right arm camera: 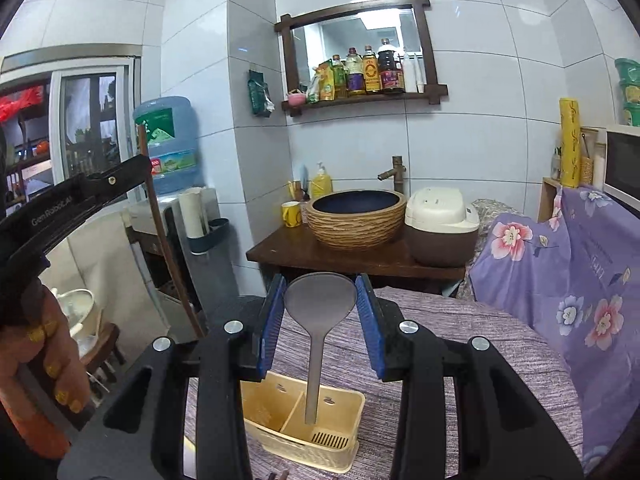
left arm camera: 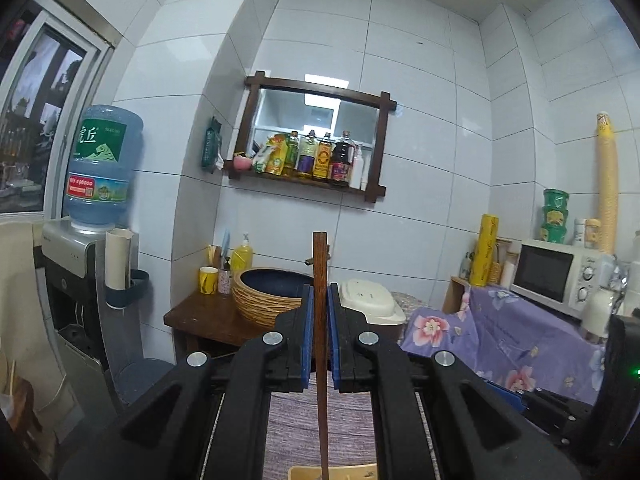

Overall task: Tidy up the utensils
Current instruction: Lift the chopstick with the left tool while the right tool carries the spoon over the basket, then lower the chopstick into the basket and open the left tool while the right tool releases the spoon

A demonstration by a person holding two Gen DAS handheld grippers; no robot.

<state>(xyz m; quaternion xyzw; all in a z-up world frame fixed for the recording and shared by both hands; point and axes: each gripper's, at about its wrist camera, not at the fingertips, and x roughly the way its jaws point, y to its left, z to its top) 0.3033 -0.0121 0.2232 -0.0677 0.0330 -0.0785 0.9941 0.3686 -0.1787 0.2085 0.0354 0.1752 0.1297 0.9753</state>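
My left gripper (left arm camera: 320,292) is shut on a brown wooden chopstick (left arm camera: 320,264) that stands upright between its blue pads. The right wrist view shows this gripper (right arm camera: 142,164) raised at the left, the chopstick (right arm camera: 168,240) slanting down from it. My right gripper (right arm camera: 320,280) is shut on the head of a grey spoon (right arm camera: 320,300). The spoon's handle hangs straight down, its end over a cream two-compartment utensil holder (right arm camera: 308,454) on the purple striped cloth. A strip of the holder (left arm camera: 344,473) shows at the bottom of the left wrist view.
Behind the cloth-covered table (right arm camera: 460,340) stands a wooden stand with a woven-look basin (right arm camera: 356,220), a rice cooker (right arm camera: 440,224) and a yellow mug (right arm camera: 291,214). A water dispenser (right arm camera: 168,148) is at the left, floral cloth (right arm camera: 560,272) and a microwave (left arm camera: 556,276) at the right. A hand (right arm camera: 52,360) holds the left gripper.
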